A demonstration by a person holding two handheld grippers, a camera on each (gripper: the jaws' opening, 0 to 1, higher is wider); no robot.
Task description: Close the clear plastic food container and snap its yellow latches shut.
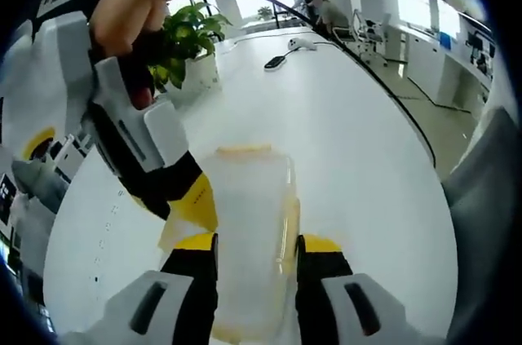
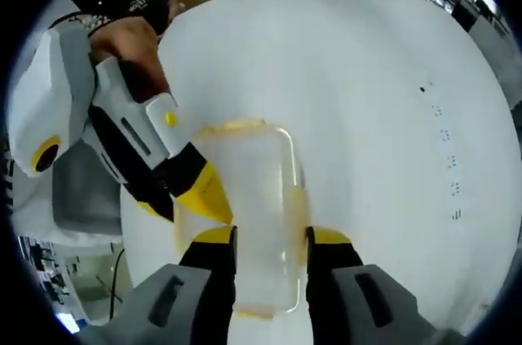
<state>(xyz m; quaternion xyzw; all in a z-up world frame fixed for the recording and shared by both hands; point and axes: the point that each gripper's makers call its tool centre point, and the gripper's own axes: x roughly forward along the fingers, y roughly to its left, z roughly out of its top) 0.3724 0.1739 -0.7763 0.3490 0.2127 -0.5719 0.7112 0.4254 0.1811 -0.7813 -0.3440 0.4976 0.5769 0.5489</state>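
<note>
Nearest you in the left gripper view, your left tool (image 1: 257, 249) stands with its black, yellow-tipped jaws on either side of the clear rectangular plastic food container with yellow latches (image 1: 249, 231), pressed to its long walls and holding it. That container sits on the broad white surface (image 1: 359, 133), its far end edged by a yellow latch. Your right tool (image 1: 192, 202) comes in from the left, its yellow tips against the container's left side. In the right gripper view, your right tool (image 2: 269, 251) likewise clasps the container (image 2: 257, 206) between narrow-set jaws, with your left tool (image 2: 200, 194) touching its left edge. Farther off stand a green leafy potted plant (image 1: 188, 39) and a small dark remote-like object (image 1: 275, 61).
</note>
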